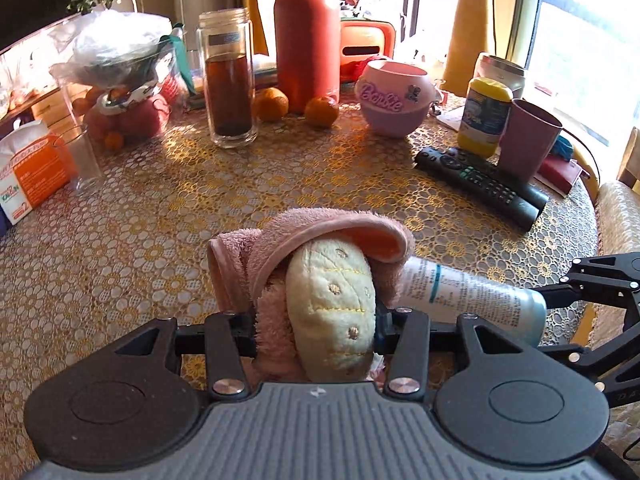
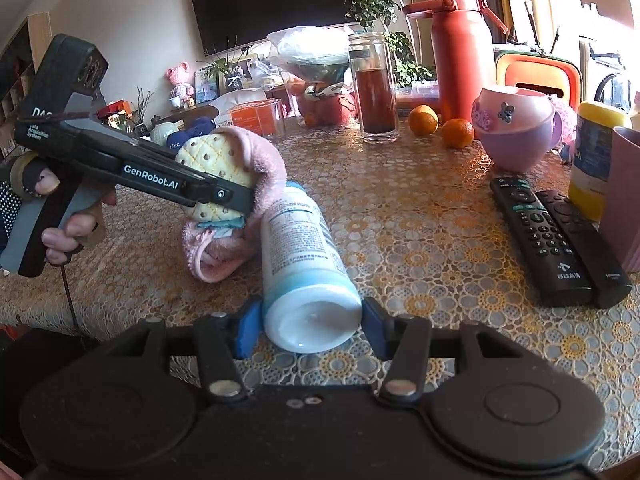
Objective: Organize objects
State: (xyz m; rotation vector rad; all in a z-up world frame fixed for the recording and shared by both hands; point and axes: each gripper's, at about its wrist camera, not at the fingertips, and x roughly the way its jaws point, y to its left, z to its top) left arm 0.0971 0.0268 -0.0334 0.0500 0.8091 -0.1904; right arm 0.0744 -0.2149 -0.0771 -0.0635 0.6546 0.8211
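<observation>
My left gripper [image 1: 316, 330] is shut on a pink plush towel toy with a cream quilted pad [image 1: 332, 304]; it also shows in the right wrist view [image 2: 224, 184], held just above the table. A white bottle with a blue band [image 2: 300, 248] lies on its side on the tablecloth, its top against the toy. My right gripper [image 2: 310, 330] has its blue pads [image 2: 246, 330] on either side of the bottle's base; the left pad shows a small gap. The bottle also shows in the left wrist view [image 1: 472, 296].
Two black remotes [image 2: 552, 236] lie at the right, by a pink cup [image 1: 528, 140] and a yellow-lidded jar [image 1: 484, 116]. Behind stand a pink Barbie bowl [image 1: 394, 98], two oranges [image 1: 322, 111], a glass jar of dark liquid [image 1: 230, 80], a red flask [image 1: 306, 36], and a tissue pack [image 1: 32, 168].
</observation>
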